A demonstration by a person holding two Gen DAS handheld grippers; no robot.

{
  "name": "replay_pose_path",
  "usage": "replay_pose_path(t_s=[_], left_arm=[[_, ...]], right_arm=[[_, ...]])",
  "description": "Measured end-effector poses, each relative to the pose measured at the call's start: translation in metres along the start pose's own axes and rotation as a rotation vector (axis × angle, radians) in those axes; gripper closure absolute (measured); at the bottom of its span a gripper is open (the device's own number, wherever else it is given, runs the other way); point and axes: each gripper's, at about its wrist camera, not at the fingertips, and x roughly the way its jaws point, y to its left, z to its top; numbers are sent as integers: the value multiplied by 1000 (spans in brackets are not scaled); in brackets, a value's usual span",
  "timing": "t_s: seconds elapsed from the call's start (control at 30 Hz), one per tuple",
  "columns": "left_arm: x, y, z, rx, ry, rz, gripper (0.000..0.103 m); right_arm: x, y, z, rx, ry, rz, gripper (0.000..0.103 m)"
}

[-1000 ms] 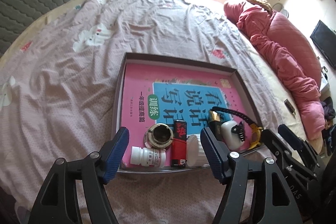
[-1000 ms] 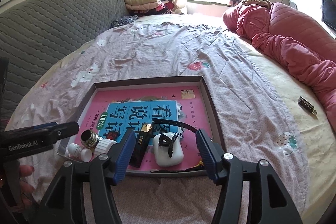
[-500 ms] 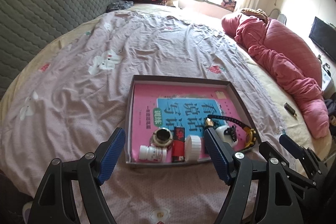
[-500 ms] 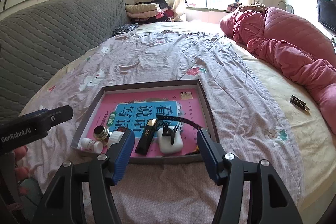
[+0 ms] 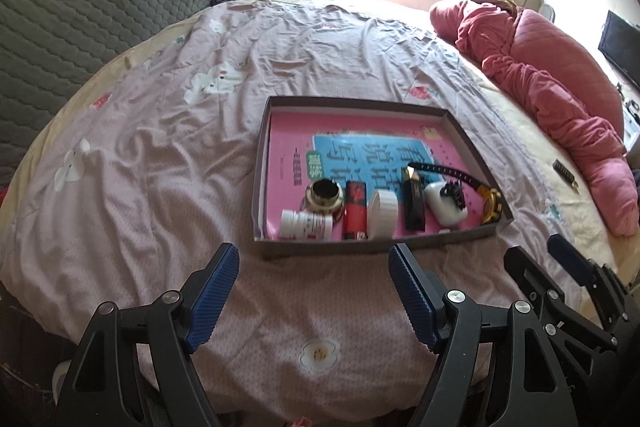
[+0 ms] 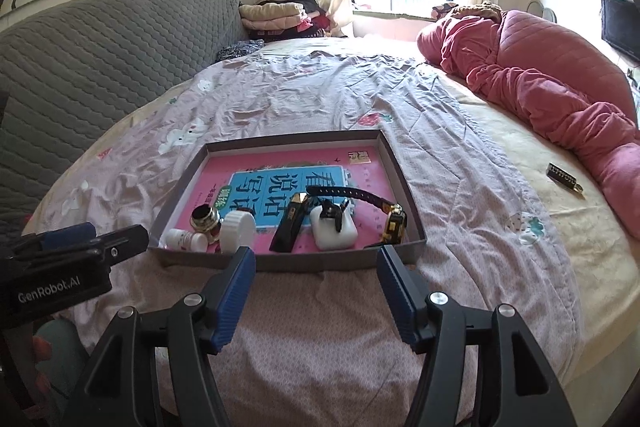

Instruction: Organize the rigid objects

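A shallow grey box (image 5: 264, 131) (image 6: 400, 167) lies on the bed with a pink book (image 5: 288, 139) (image 6: 280, 167) flat inside. Along its near side lie a white pill bottle (image 5: 306, 224) (image 6: 186, 239), a metal jar (image 5: 325, 194) (image 6: 205, 218), a red lighter (image 5: 356, 209), a white cap (image 5: 383, 207) (image 6: 238, 229), a black-gold lighter (image 5: 414, 201) (image 6: 291, 225), a white case (image 5: 446, 209) (image 6: 334, 229) and a gold watch (image 5: 492, 203) (image 6: 394, 223). My left gripper (image 5: 314, 285) and right gripper (image 6: 312, 287) are open and empty, short of the box.
The pink patterned bedsheet (image 5: 160, 147) covers the bed. A red quilt (image 5: 560, 75) (image 6: 540, 67) lies along the right. A small dark object (image 6: 563, 175) lies on the sheet at right. A grey headboard (image 5: 80, 7) is at left, folded clothes (image 6: 276, 15) by the window.
Both grippers have pulled back from the box toward the bed's near edge. The box and its contents look smaller and have not moved. Both stay open.
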Motion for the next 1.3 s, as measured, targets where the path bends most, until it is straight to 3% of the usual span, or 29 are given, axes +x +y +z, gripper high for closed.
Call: replay_pose_path(t_s=[0.3, 0.67, 1.3], left_arm=[[4, -4, -21, 30, 32, -1, 25], [24, -5, -45, 29, 108, -10, 25], [41, -5, -57, 32, 130, 11, 25]], right_arm=[[2, 3, -26, -5, 17, -24, 40], [10, -4, -55, 36, 57, 8, 40], [19, -14, -65, 85, 60, 25, 39]])
